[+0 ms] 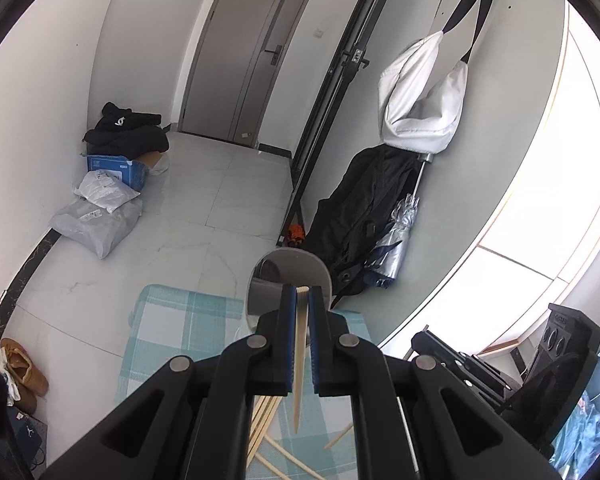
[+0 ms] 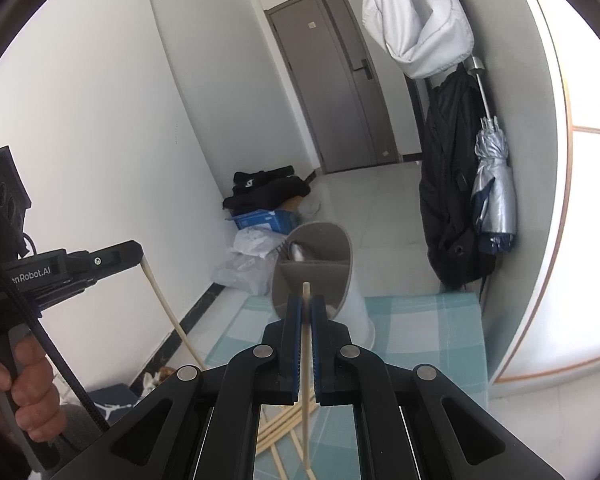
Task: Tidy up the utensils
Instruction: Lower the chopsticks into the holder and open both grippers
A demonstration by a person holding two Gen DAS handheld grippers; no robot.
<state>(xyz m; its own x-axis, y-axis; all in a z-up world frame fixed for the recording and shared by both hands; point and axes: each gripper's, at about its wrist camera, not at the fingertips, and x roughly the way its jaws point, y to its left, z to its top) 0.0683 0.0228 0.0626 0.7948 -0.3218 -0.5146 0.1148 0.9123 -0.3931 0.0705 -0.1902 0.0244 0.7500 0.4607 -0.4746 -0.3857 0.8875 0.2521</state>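
My left gripper [image 1: 302, 294] is shut on a pale wooden chopstick [image 1: 300, 360] that hangs down between the blue pads. My right gripper [image 2: 307, 302] is shut on another chopstick [image 2: 306, 380], whose tip sticks up past the fingertips. Just ahead of both stands a grey utensil holder [image 2: 312, 268] [image 1: 290, 276] with a divider; a metal spoon [image 2: 300, 252] rests in its far compartment. Several loose chopsticks [image 2: 280, 428] [image 1: 264, 420] lie on the checked cloth below. In the right wrist view the left gripper [image 2: 140, 256] appears at the left with its chopstick [image 2: 168, 312] dangling.
The teal checked tablecloth [image 1: 172, 320] covers the table. A hand [image 2: 20, 384] grips the left tool's handle. Beyond lie a tiled floor, parcels and a blue box [image 1: 116, 168] by the wall, a grey door [image 1: 240, 52], a hanging black jacket [image 1: 364, 208] and a folded umbrella [image 2: 494, 184].
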